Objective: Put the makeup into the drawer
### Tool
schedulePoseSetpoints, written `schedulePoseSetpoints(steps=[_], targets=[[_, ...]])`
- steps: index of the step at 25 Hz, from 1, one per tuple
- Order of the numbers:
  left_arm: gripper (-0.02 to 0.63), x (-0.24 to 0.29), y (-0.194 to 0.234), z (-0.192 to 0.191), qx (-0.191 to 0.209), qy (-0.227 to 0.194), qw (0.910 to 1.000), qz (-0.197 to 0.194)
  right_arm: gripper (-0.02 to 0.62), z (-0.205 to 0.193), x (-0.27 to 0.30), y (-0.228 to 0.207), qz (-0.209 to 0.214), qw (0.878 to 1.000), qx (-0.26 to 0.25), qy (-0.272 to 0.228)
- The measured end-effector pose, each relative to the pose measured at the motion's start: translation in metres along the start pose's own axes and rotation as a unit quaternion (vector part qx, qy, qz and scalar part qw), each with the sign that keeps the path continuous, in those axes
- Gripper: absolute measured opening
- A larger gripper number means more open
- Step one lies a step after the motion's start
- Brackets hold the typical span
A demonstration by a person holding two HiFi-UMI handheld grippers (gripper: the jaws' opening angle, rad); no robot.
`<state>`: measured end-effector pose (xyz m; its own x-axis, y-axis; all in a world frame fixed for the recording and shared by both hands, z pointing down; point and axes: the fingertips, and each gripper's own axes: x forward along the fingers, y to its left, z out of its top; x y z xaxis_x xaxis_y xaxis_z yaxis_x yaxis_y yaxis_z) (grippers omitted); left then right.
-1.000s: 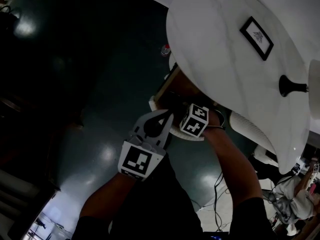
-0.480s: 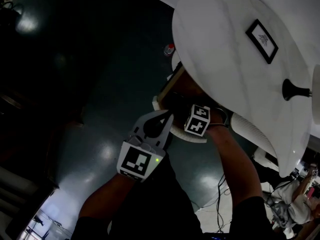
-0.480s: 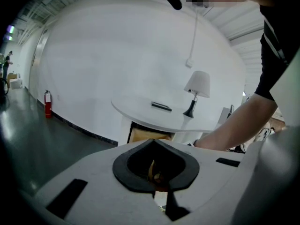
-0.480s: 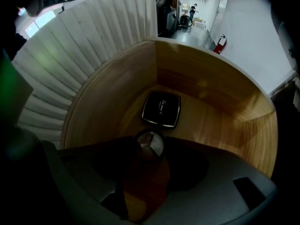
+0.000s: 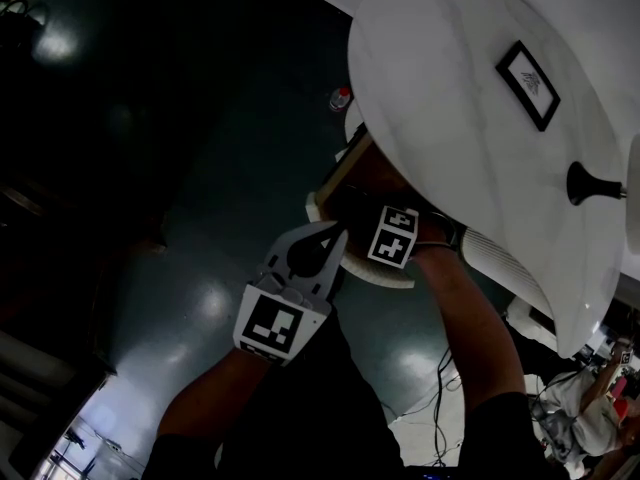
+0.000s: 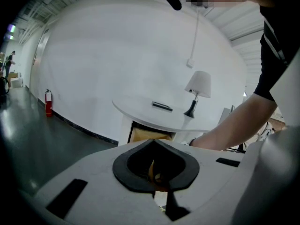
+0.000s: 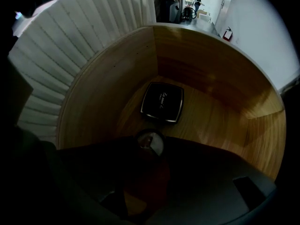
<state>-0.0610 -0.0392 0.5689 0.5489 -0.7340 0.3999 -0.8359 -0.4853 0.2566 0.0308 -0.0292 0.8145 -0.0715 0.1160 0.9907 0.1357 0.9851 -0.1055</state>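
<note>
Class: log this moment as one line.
right gripper holds round silver-rimmed pot inside wooden drawer; black square compact on its floor; left gripper shut

Pale script lettering across lid of black compact, lying on drawer floor near back wall: too small to read. No other legible print.
</note>
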Motion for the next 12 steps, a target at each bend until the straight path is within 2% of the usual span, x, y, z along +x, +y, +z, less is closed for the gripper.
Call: schedulePoseSetpoints(steps=[5, 9, 12], targets=[[0.009, -0.001, 0.001, -0.003, 0.001, 0.003, 1.0000, 0.002, 0.219, 0.006, 0.002, -0.006, -0.013, 1.000, -0.020, -0.001], [0.009, -0.002, 0.001, -0.003, 0.002, 0.001, 1.0000, 0.006, 0.219, 0.004, 0.007, -0.005, -0.015, 0.998, -0.048, 0.024], [0.009, -0.010, 0.003, 0.000, 0.002, -0.002, 1.0000, 0.009, 0.219, 0.005, 0.008, -0.001, -0.009, 0.998, -0.050, 0.036]])
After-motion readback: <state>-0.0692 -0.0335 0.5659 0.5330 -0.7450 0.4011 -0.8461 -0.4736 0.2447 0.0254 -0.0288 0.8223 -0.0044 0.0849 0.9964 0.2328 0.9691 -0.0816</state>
